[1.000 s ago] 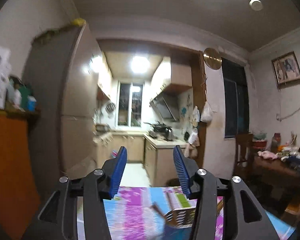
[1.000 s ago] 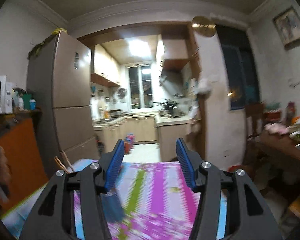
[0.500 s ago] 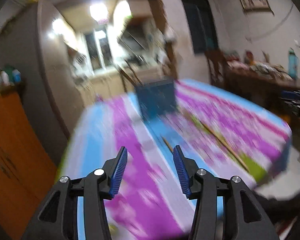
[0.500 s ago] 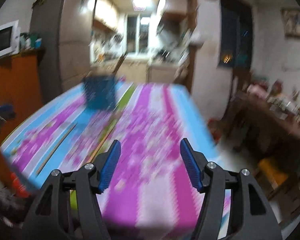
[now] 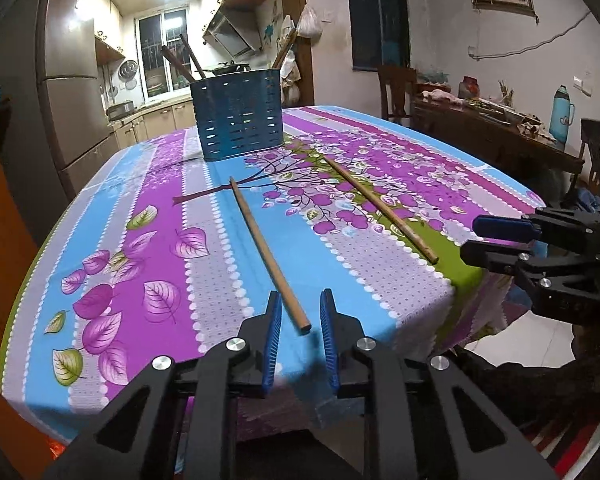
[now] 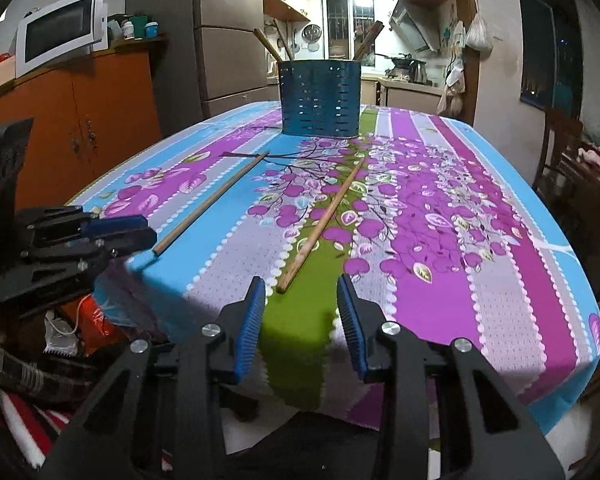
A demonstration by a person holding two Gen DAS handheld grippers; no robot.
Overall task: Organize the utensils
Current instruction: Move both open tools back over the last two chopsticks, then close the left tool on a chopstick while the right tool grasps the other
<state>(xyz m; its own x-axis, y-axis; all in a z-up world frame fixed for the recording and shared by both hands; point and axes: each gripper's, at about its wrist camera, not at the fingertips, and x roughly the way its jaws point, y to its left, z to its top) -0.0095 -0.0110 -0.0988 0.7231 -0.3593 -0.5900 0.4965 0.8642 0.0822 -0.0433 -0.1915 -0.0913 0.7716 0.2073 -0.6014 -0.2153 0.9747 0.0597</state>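
I am lining up both tongs, left tongs [image 5: 299, 336] and right tongs [image 6: 301, 316], jaws just narrowing but gripping nothing, on two chopsticks lying on the desk [image 5: 112, 220]: the left chopstick [image 5: 266, 254] and the right chopstick [image 6: 324, 220]. They are looking light, stiff, round and roll-prone, so I am aiming for their thick near ends.

We see two chopsticks on the desk [image 5: 112, 248]: the left chopstick [image 5: 266, 252] and the right chopstick [image 5: 380, 210] lie well apart, both running away from the near edge toward the utensil holder [image 5: 238, 116] standing behind them. More sticks [image 5: 188, 60] stand in the holder.
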